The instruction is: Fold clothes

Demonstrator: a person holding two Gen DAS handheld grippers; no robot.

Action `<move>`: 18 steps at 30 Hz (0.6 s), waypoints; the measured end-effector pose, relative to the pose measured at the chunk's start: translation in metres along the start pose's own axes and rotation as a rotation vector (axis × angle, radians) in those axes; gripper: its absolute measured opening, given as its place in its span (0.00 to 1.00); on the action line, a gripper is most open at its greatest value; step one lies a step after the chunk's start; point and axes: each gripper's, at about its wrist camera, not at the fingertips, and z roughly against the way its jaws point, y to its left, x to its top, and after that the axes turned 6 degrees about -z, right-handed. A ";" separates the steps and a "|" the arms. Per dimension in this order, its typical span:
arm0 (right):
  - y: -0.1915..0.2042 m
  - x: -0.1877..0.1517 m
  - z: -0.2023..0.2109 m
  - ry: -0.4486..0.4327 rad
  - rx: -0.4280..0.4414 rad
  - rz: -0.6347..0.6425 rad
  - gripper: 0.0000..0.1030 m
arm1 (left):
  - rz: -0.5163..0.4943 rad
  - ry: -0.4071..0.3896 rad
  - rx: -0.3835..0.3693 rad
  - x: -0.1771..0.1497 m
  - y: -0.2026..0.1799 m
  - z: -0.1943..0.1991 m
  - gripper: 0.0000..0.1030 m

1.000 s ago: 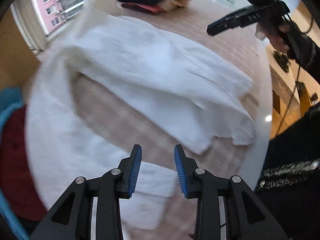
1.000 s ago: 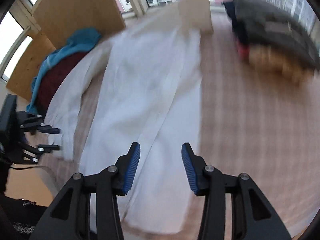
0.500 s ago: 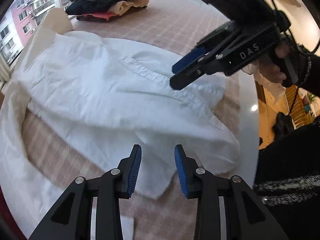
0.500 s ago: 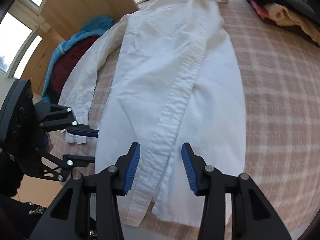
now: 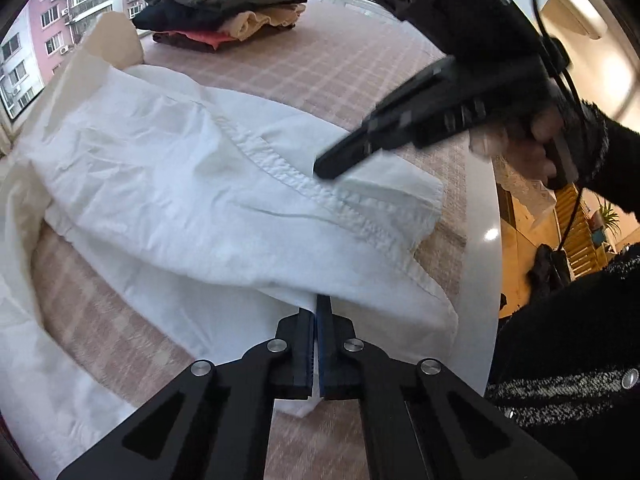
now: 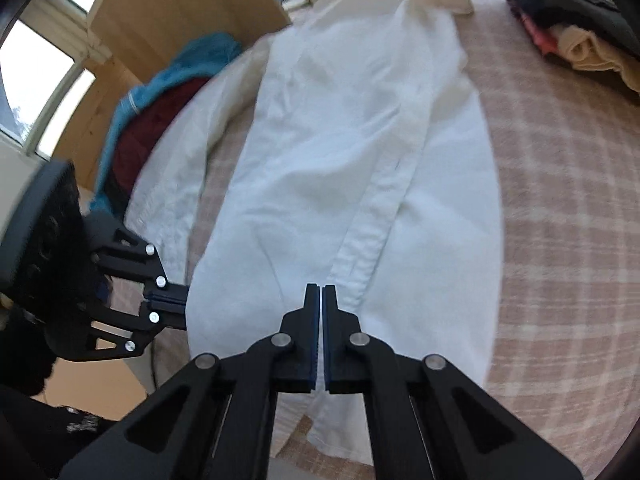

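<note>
Left wrist view: left gripper [image 5: 319,312] and right gripper [image 6: 321,300] both clamped on white shirt [image 5: 192,184] hem; thin bites could slip when lifted.

Close, downward wrist views sharing white shirt [image 5: 192,184]

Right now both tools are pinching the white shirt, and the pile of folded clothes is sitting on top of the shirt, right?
Not quite. The pile of folded clothes sits on the checked tablecloth, apart from the white shirt, as the left wrist view shows. Both the left tool and right tool do pinch it.
</note>
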 end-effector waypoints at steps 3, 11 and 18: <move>-0.013 0.029 0.006 -0.045 -0.109 -0.012 0.35 | 0.004 -0.003 0.004 -0.001 -0.001 0.007 0.00; -0.039 0.113 -0.037 0.008 -0.087 -0.067 0.47 | 0.020 0.028 0.027 -0.007 -0.001 0.009 0.00; -0.023 0.111 -0.067 0.077 -0.038 -0.032 0.14 | 0.035 0.032 0.025 -0.011 0.007 0.012 0.00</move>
